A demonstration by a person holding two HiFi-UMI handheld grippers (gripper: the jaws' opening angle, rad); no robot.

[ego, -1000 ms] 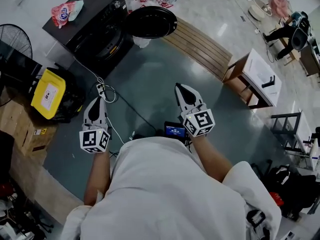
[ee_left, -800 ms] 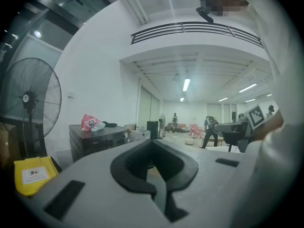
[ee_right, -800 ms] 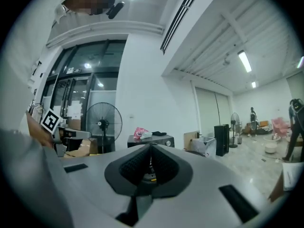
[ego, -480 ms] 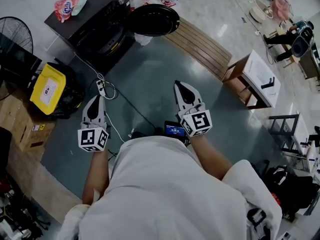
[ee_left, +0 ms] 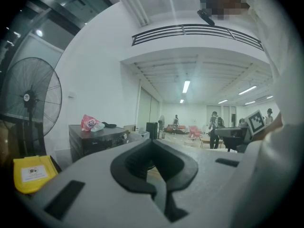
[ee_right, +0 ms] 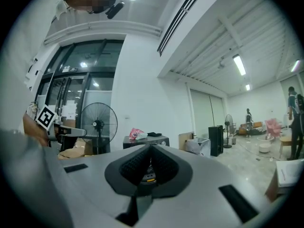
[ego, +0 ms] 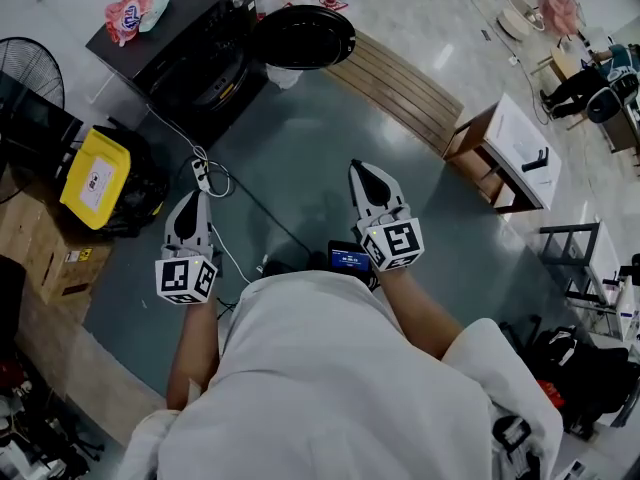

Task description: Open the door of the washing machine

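The grey floor [ego: 310, 158] bears the black washing machine [ego: 185, 43], a slatted wooden board [ego: 400, 88] and a white power strip [ego: 203, 176].

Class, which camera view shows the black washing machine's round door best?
The head view: the round dark door lies fully in sight, swung open beside the black box-shaped washing machine. Both gripper views show that machine small and distant; its door cannot be made out past their jaws.

Bare floor [ego: 310, 158] reaches the washing machine [ego: 180, 43]; its door [ego: 305, 38] juts right; a power strip [ego: 201, 175] lies left.
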